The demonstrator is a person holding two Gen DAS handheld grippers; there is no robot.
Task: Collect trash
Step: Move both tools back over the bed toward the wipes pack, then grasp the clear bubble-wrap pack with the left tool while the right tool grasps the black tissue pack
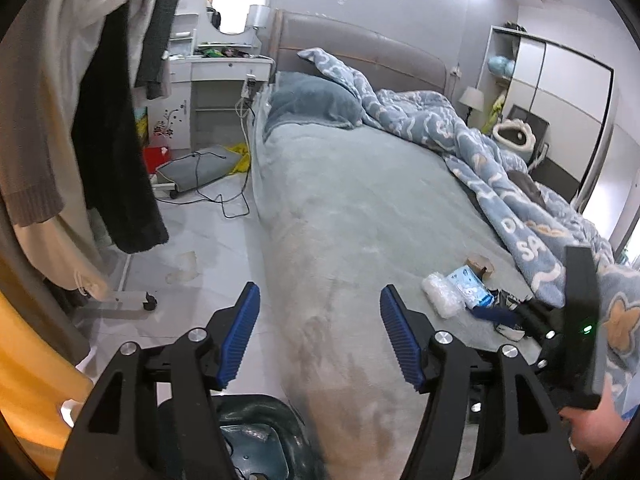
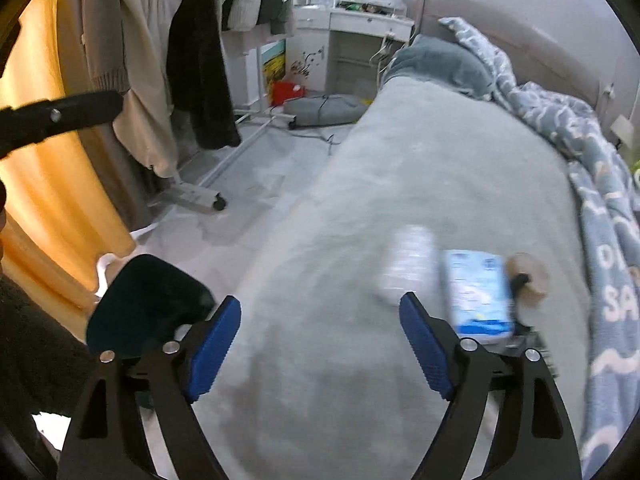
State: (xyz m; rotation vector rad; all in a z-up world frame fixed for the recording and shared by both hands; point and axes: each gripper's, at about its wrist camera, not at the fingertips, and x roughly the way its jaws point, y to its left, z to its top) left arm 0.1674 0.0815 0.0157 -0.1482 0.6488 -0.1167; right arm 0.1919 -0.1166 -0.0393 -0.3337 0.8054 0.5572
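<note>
Grey-green bedspread [image 2: 400, 184] carries the trash just ahead-right of the empty, spread right gripper [image 2: 320, 344]: a crumpled clear plastic bottle [image 2: 408, 264], long axis pointing away, beside a blue tissue pack [image 2: 478, 292]; the left gripper [image 1: 320, 336], also spread, sits farther.

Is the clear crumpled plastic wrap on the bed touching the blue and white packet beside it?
Touching. In the left wrist view the plastic wrap lies against the packet with no bed sheet visible between them.

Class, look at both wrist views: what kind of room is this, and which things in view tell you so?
A bedroom, almost certainly. A bed with a pillow and rumpled blue duvet fills the view, a dressing table with an oval mirror stands beside it, and clothes hang on a rack.
</note>
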